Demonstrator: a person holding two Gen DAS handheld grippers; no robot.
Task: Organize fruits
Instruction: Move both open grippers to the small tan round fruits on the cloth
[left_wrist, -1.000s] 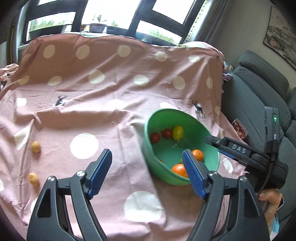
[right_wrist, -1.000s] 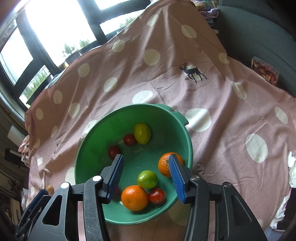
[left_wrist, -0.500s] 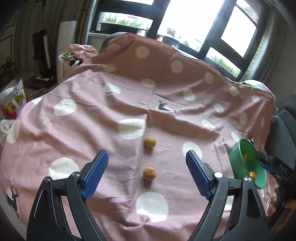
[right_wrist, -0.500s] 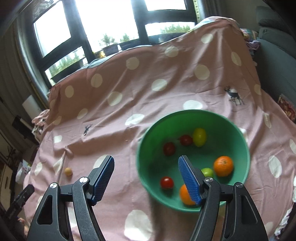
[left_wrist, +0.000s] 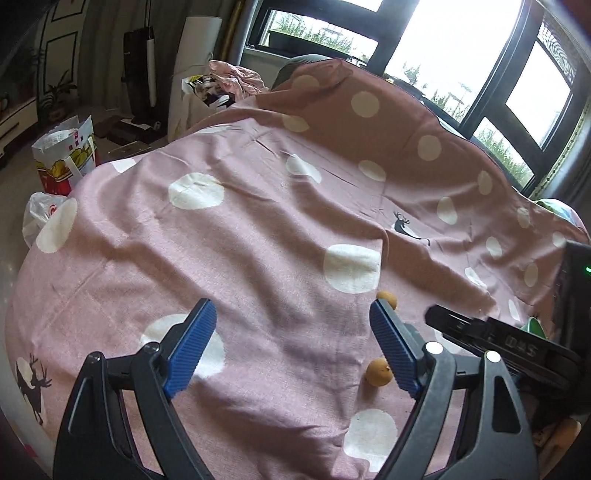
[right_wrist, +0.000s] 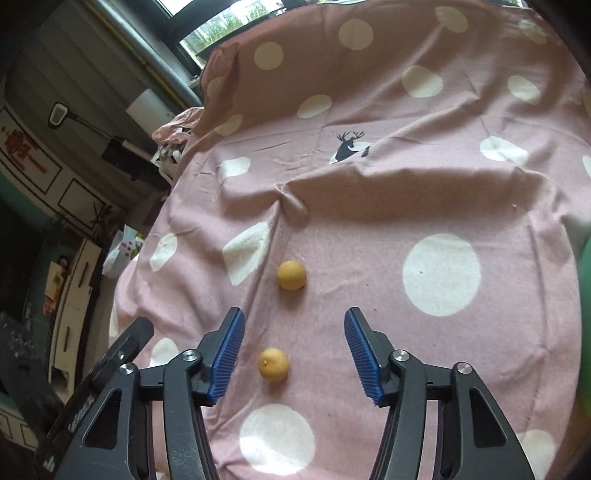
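Two small yellow-brown fruits lie on the pink spotted cloth (right_wrist: 424, 192), apart from each other, toward its near edge. The right gripper (right_wrist: 293, 354) hangs just above the nearer fruit (right_wrist: 273, 364), which sits in line between its blue pads without touching either; the jaws have just been closing but stand spread with clear gaps on both sides. The farther fruit (right_wrist: 291, 275) rests beyond the fingertips, next to a white dot. The left gripper (left_wrist: 291, 343) hovers over bare cloth with jaws wide and nothing between them; both fruits lie beside its right finger. A sliver of the green bowl (left_wrist: 533, 326) shows at the cloth's right edge.
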